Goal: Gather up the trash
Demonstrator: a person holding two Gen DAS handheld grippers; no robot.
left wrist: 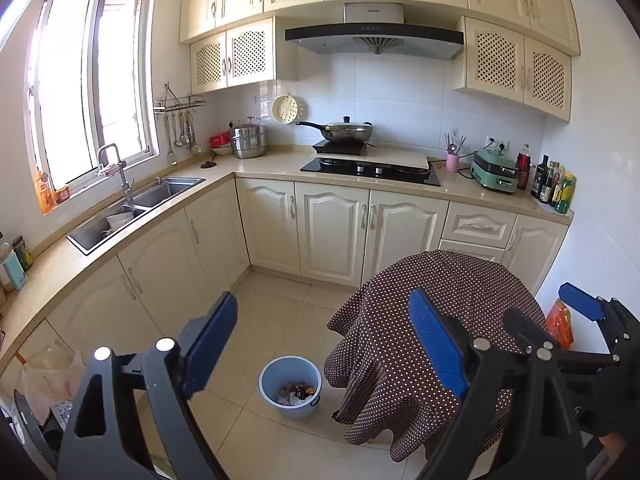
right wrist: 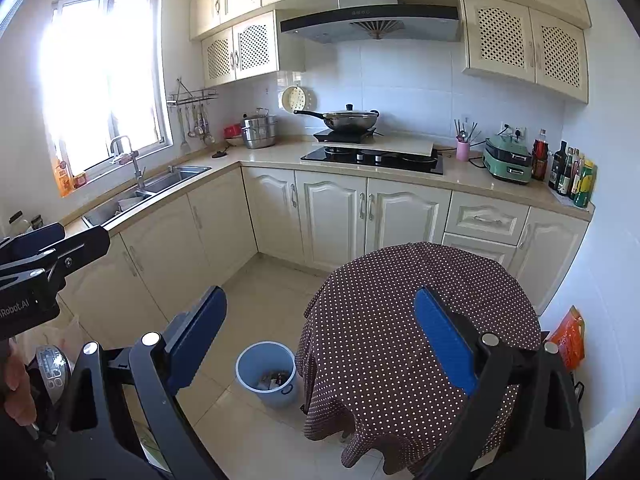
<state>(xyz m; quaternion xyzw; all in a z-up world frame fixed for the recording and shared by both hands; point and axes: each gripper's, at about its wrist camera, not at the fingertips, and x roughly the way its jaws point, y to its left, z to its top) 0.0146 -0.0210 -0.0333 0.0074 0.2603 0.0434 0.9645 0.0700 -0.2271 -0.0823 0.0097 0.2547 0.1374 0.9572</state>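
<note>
A light blue bin point(left wrist: 290, 387) stands on the tiled floor beside a round table, with wrappers and scraps point(left wrist: 298, 393) inside it. It also shows in the right wrist view point(right wrist: 266, 374). My left gripper point(left wrist: 324, 344) is open and empty, held high above the floor with the bin below between its blue pads. My right gripper point(right wrist: 320, 340) is open and empty at about the same height. The right gripper shows at the right edge of the left view point(left wrist: 592, 320); the left gripper shows at the left edge of the right view point(right wrist: 52, 256).
A round table with a brown dotted cloth point(left wrist: 436, 328) fills the right foreground. An orange bag point(left wrist: 560, 324) leans by the wall behind it. L-shaped counter with sink point(left wrist: 132, 208), hob with wok point(left wrist: 348, 130), bottles point(left wrist: 556, 184). Plastic bags point(left wrist: 48, 380) sit at the lower left.
</note>
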